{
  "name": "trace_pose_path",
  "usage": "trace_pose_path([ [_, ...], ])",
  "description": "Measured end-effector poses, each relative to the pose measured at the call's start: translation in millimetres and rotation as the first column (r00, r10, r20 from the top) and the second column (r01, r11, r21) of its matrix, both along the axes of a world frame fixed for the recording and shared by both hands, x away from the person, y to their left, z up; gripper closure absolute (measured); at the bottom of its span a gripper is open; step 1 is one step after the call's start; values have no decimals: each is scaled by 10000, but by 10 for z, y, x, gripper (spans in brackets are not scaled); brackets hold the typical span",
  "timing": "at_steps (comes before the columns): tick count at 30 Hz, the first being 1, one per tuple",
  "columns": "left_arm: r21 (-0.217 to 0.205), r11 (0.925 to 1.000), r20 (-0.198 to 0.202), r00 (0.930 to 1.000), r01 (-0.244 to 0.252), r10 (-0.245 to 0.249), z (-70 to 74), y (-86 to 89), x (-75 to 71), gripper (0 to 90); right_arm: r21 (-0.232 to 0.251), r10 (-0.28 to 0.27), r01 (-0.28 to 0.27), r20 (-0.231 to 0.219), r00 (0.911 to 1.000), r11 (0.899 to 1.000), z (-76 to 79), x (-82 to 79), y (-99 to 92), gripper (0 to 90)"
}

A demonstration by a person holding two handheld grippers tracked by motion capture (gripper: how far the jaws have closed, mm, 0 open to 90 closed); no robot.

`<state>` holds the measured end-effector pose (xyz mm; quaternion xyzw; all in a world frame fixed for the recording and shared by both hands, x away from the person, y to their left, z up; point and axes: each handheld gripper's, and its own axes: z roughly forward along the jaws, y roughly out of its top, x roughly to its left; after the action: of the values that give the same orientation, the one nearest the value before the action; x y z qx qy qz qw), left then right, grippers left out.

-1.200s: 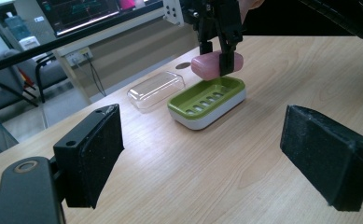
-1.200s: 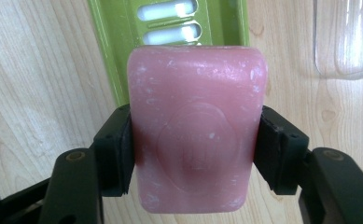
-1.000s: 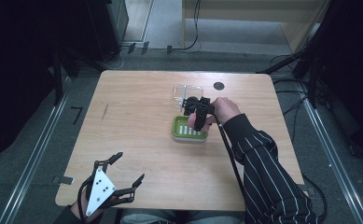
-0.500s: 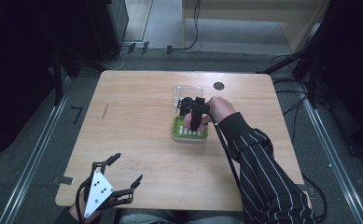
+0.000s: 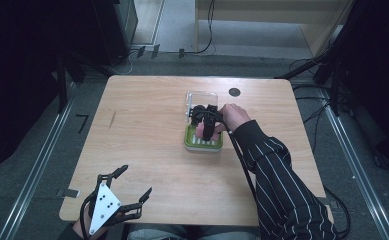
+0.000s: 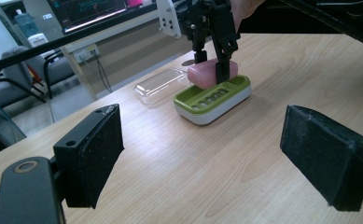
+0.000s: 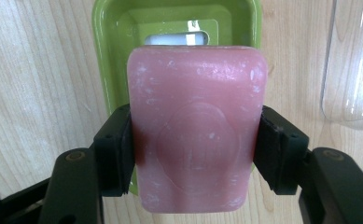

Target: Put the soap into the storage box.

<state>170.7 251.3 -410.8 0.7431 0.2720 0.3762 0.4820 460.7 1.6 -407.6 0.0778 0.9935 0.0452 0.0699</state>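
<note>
A pale wooden table (image 5: 147, 150) with rounded corners carries everything here, its grain running lengthwise. Toward the far edge, a little right of the middle, sits a soap dish (image 6: 212, 99): a lime-green slotted tray set into a white base, rectangular with softened corners. The right gripper (image 7: 195, 154) hangs directly over it, jaws clamped on the long sides of a pink bar of soap (image 7: 195, 126), a waxy, rounded block with whitish scuffs and a round emblem pressed into its face. In the left gripper view the bar sits low over the green tray, at or just above it; whether it touches I cannot tell. Just beyond the dish, toward the far edge, lies a clear plastic lid (image 6: 163, 85), thin and glossy. A small dark round disc (image 5: 234, 92) marks the wood nearer the far right corner. The person's right hand (image 5: 234, 116) grips the tool, a black sleeve with thin white stripes (image 5: 277, 175) running back to the near edge.

At the near left corner the left gripper (image 5: 132, 187) rests with its jaws spread wide and nothing between its rough black foam pads (image 6: 95, 156), its grey three-cornered plate (image 5: 103, 205) facing up.
</note>
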Motion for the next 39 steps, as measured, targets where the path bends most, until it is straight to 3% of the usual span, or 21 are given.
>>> trace_pose_path([
  [24,-32,9999,-14,9999,-108,108,-2,18,-22,137,-124,569,-570,-110,9983,9983,-157,65,49,390],
  [39,-22,9999,0,9999,-122,122,-2,22,-28,137,-128,542,-544,-174,9984,9984,-232,76,62,390],
])
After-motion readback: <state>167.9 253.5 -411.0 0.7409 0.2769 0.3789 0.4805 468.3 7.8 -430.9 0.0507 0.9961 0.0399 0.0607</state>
